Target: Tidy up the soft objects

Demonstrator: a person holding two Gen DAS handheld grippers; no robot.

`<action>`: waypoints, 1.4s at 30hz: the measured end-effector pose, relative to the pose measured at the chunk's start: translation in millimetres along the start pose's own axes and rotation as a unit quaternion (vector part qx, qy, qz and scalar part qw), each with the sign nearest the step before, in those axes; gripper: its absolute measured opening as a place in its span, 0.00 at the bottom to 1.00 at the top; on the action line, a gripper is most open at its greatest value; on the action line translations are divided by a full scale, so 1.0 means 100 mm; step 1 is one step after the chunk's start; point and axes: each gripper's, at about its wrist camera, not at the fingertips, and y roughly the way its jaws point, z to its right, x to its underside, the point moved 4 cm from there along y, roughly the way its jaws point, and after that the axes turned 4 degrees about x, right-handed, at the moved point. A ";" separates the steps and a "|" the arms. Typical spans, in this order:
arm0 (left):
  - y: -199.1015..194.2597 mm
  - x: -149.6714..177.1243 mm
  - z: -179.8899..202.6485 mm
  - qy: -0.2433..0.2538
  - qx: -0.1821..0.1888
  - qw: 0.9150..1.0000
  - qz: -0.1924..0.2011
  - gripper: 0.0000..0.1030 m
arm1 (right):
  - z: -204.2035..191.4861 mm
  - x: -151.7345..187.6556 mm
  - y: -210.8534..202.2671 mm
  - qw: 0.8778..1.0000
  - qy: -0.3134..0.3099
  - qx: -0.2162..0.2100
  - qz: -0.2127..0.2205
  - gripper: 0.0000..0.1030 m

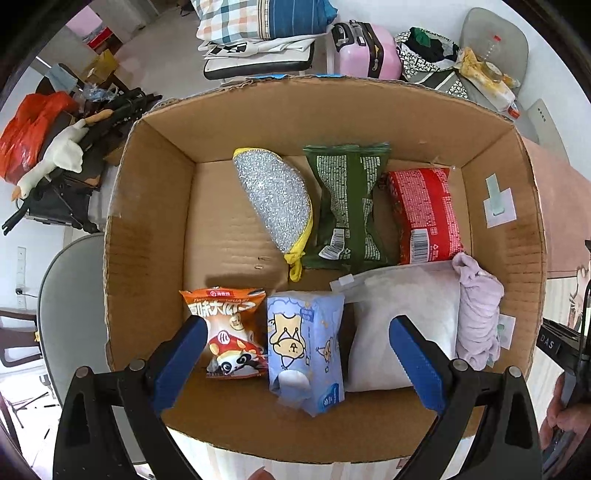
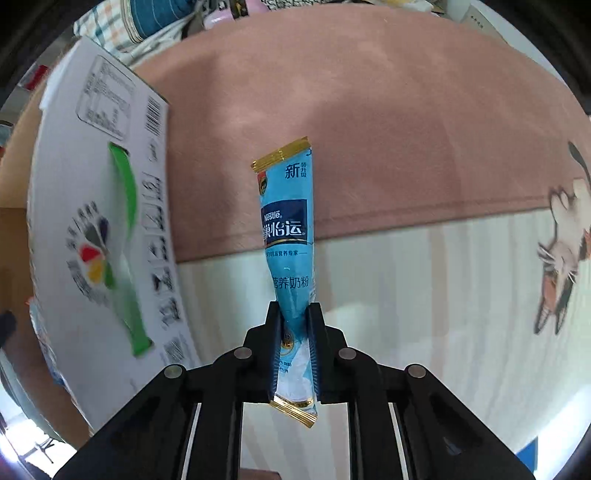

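Observation:
My left gripper is open and empty above the near side of a cardboard box. In the box lie an orange snack bag, a blue tissue pack, a white zip pouch, a lilac cloth, a silver glitter pouch, a green packet and a red packet. My right gripper is shut on a blue Nestle milk-powder sachet, held upright above the pink and white bedcover, right of the box's white outer side.
Behind the box stand a chair with folded checked bedding, a pink suitcase and a chair with bags. At left are a goose plush, a red bag and a grey chair. A cat print marks the bedcover.

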 end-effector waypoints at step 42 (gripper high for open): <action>-0.46 -0.03 -1.77 -0.074 -0.113 0.989 0.062 0.99 | -3.41 -0.39 -0.56 0.959 -0.116 -0.260 0.014 0.20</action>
